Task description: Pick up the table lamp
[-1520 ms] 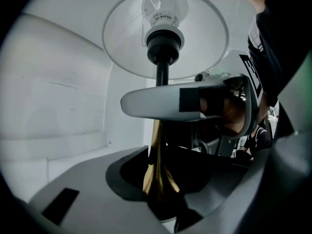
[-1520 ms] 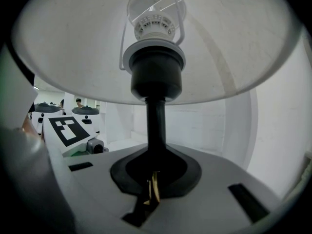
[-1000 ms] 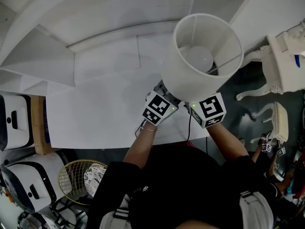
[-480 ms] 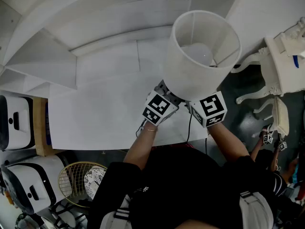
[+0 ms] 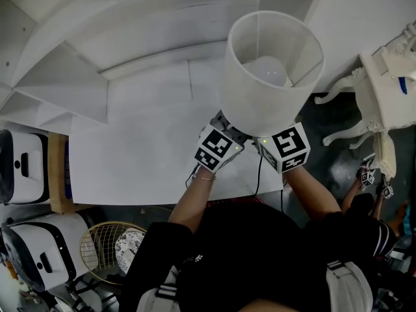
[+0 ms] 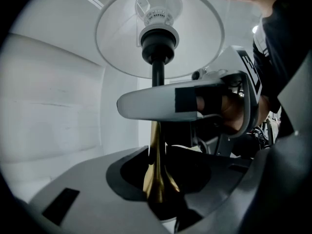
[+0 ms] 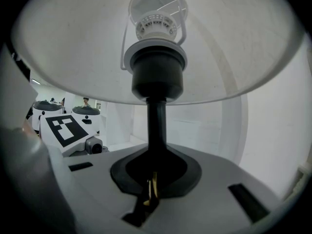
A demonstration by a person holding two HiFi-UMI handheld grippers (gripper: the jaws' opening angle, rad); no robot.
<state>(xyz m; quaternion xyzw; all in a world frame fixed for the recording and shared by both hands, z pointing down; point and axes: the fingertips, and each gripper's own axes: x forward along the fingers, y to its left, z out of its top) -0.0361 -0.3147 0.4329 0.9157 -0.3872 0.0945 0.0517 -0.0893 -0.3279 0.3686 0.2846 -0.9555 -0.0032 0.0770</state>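
The table lamp has a wide white shade (image 5: 273, 70) with a bulb inside, a black upper stem (image 7: 157, 126) and a brass lower stem (image 6: 156, 179). In the head view the shade hides both grippers' fingertips, and only the left marker cube (image 5: 218, 147) and the right marker cube (image 5: 286, 149) show beneath it. My left gripper (image 6: 158, 191) is shut on the brass stem. My right gripper (image 7: 152, 189) is shut on the same stem from the other side, with a brass sliver showing between its jaws. The lamp stands upright.
A white table (image 5: 143, 148) lies under the lamp, with white stepped panels (image 5: 78, 77) behind it. A white ornate chair (image 5: 383, 90) stands at the right. White machines (image 5: 19, 168), a wooden board (image 5: 55, 174) and a wicker basket (image 5: 110, 242) sit at the left.
The shade has drifted slightly left and up in the head view. Both grippers keep the same hold on the stem.
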